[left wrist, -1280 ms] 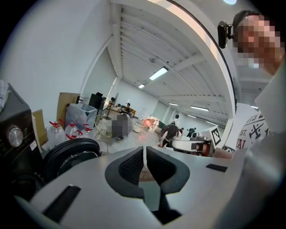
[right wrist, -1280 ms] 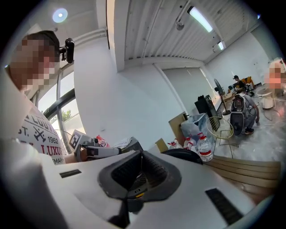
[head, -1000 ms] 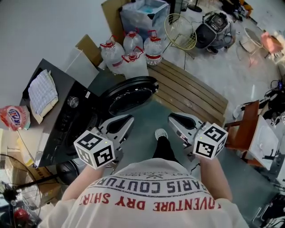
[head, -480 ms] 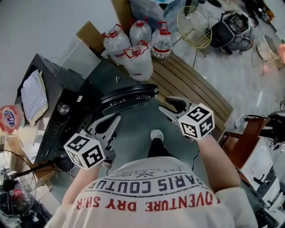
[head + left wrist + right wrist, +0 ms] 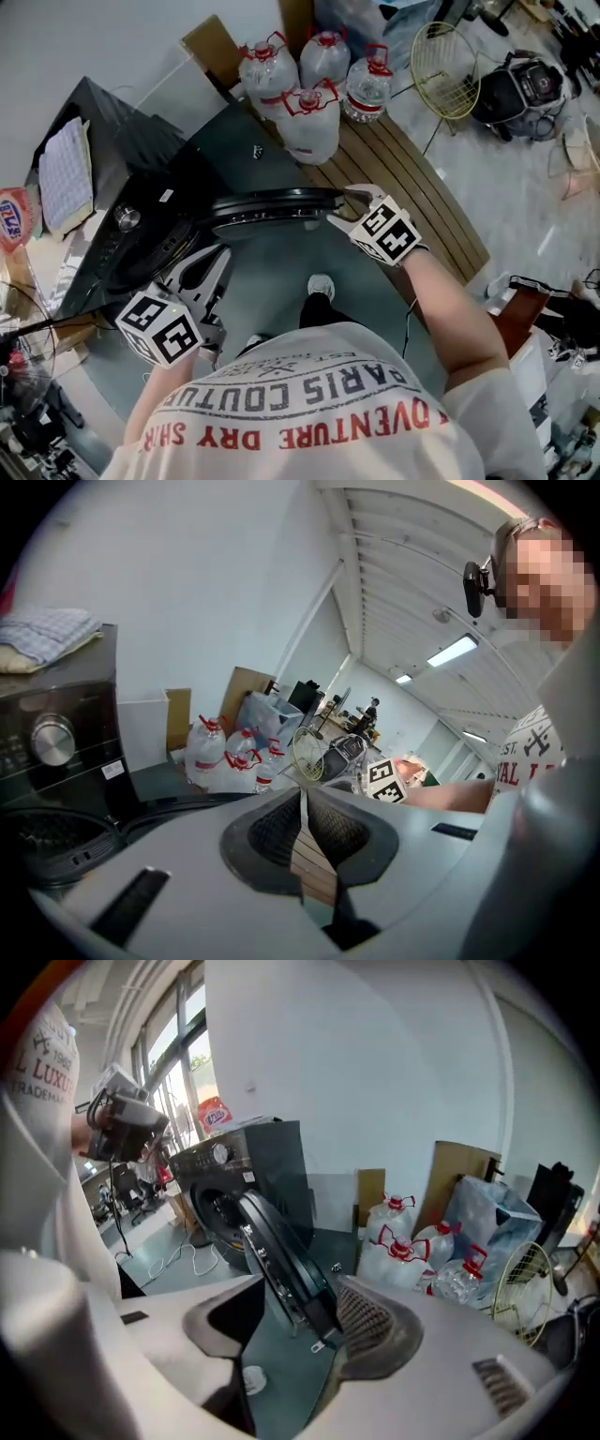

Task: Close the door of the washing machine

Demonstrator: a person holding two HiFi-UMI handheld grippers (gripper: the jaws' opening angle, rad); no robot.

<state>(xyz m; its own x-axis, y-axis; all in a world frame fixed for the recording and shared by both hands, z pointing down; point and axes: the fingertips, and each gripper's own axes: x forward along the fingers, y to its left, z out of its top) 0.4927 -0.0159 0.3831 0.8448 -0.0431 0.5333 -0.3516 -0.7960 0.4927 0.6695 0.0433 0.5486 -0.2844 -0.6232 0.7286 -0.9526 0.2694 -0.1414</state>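
Note:
The dark washing machine [image 5: 141,187] stands at the left with its round door [image 5: 262,208] swung open, seen edge-on in the head view. My right gripper [image 5: 345,208] is at the door's free edge. In the right gripper view the door [image 5: 272,1251] runs between the jaws of that gripper [image 5: 305,1312]. They are opening, and the edge lies close to the right-hand pad [image 5: 370,1321] without being squeezed. My left gripper [image 5: 217,255] hangs lower left, in front of the machine, apart from the door. Its pads meet at the tips [image 5: 300,797] with nothing between them.
Several large water jugs [image 5: 309,103] stand behind the door, beside a wooden slatted platform [image 5: 412,187]. A wire fan guard [image 5: 450,56] and cardboard [image 5: 216,42] lie further back. A folded cloth [image 5: 61,169] rests on the machine. The person's shoe [image 5: 321,286] is below the door.
My right gripper has moved forward and down to the door's free edge, rolled, and its jaws have spread. My left gripper has drifted down and to the left.

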